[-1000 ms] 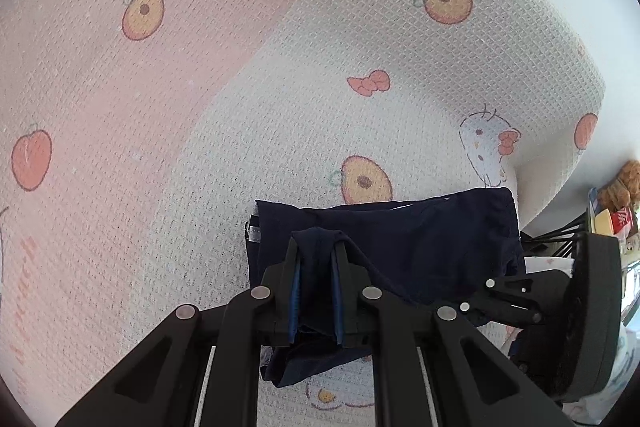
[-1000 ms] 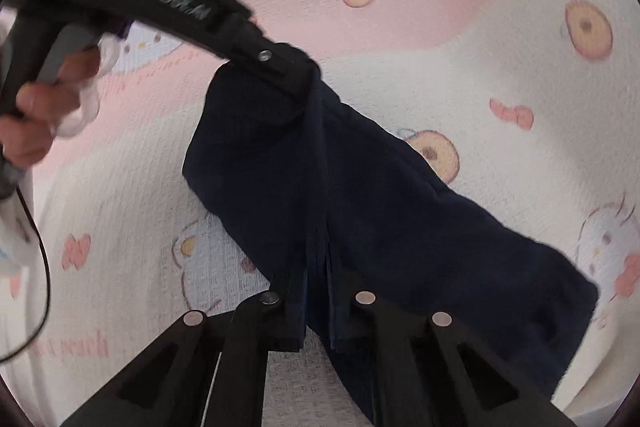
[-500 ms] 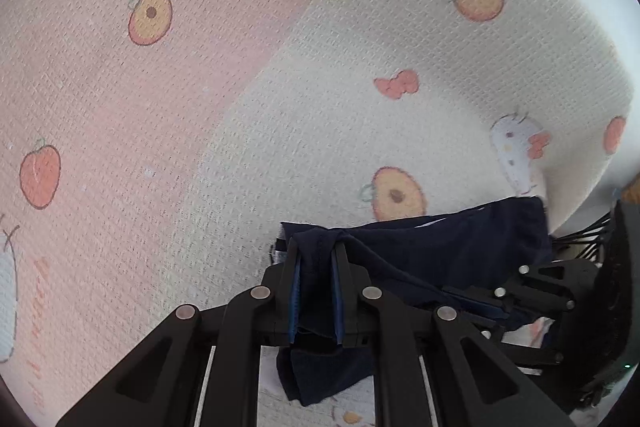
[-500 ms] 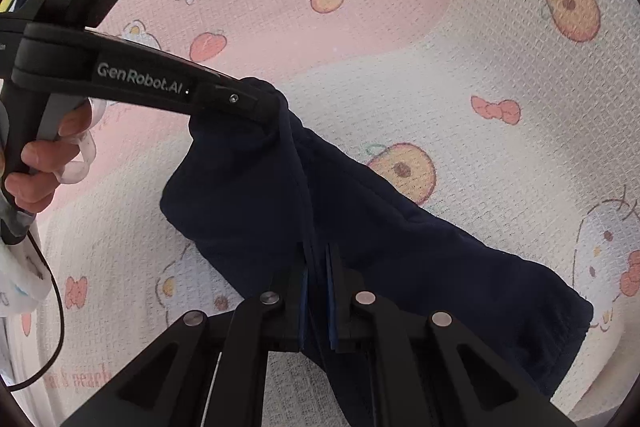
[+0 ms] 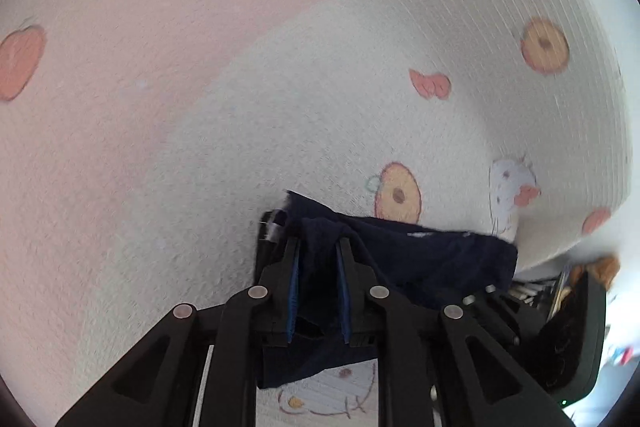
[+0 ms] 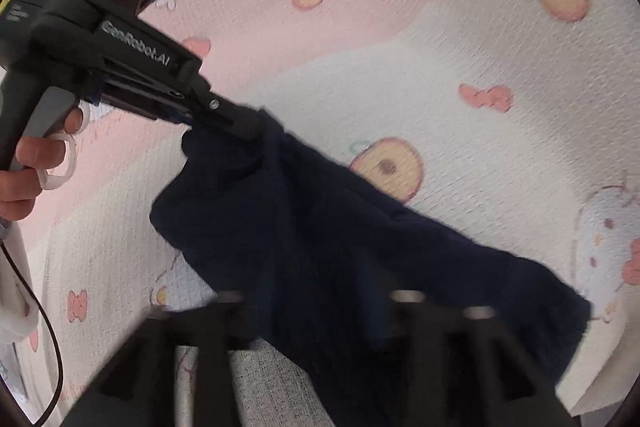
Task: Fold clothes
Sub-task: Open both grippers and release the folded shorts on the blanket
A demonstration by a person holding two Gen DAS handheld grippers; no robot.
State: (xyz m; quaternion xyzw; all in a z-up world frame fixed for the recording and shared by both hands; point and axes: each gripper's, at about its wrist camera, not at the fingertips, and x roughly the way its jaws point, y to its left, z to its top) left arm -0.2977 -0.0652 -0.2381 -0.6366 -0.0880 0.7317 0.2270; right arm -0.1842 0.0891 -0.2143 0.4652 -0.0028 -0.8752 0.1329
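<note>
Left gripper lettered "GenRobot.AI", fingers just easing, navy garment between, right gripper fingers just parted wide

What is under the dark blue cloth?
Under the dark navy blue cloth lies a pink and white waffle-textured blanket printed with peaches, bows and cartoon cats. One cat print peeks out at the cloth's edge. What the cloth covers beyond that stays hidden.

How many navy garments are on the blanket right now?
1: the navy garment lies across the blanket, one corner between the left hand-held gripper fingers. Others may be hidden outside both views.
</note>
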